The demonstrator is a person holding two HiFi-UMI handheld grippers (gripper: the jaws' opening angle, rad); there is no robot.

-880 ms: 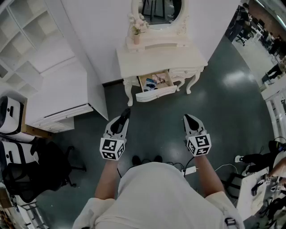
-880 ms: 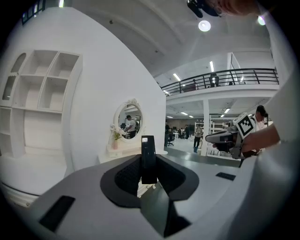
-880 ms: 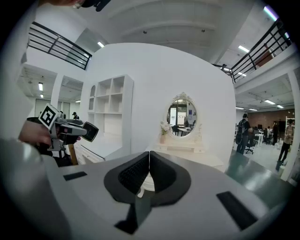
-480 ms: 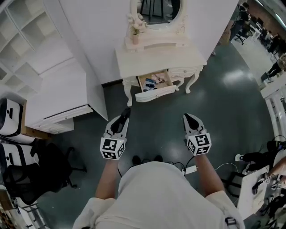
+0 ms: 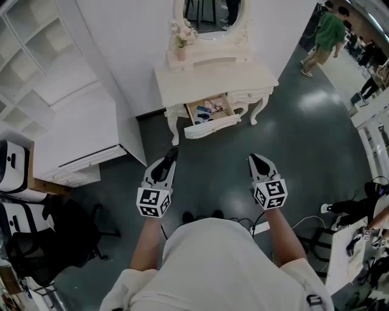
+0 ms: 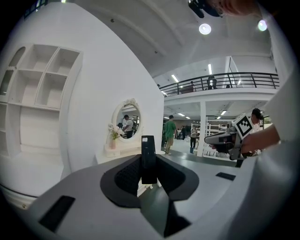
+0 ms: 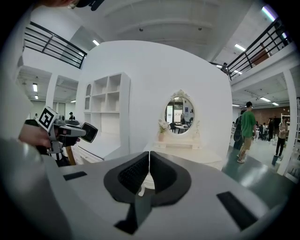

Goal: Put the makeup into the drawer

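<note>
A slim black makeup stick (image 6: 148, 158) stands upright between the pads of my left gripper (image 6: 148, 165), which is shut on it. In the head view the left gripper (image 5: 171, 152) hovers over the dark floor, well short of the cream vanity table (image 5: 249, 76). The table's drawer (image 5: 210, 126) is pulled out, with several small makeup items (image 5: 205, 112) inside. My right gripper (image 5: 252, 159) is held level with the left one, about a shoulder's width to its right. The right gripper (image 7: 149, 161) is shut, its pads touching with nothing between them.
An oval mirror (image 5: 209, 15) and a small flower vase (image 5: 180, 47) top the vanity. A white cabinet (image 5: 73, 136) and open shelves (image 5: 36, 36) stand at the left, dark chairs (image 5: 30, 243) at the lower left. Cables and a power strip (image 5: 260, 229) lie by my feet. A person in green (image 5: 329, 33) walks at the far right.
Both grippers stay where they were. A person in a green top has walked into view at the upper right.
</note>
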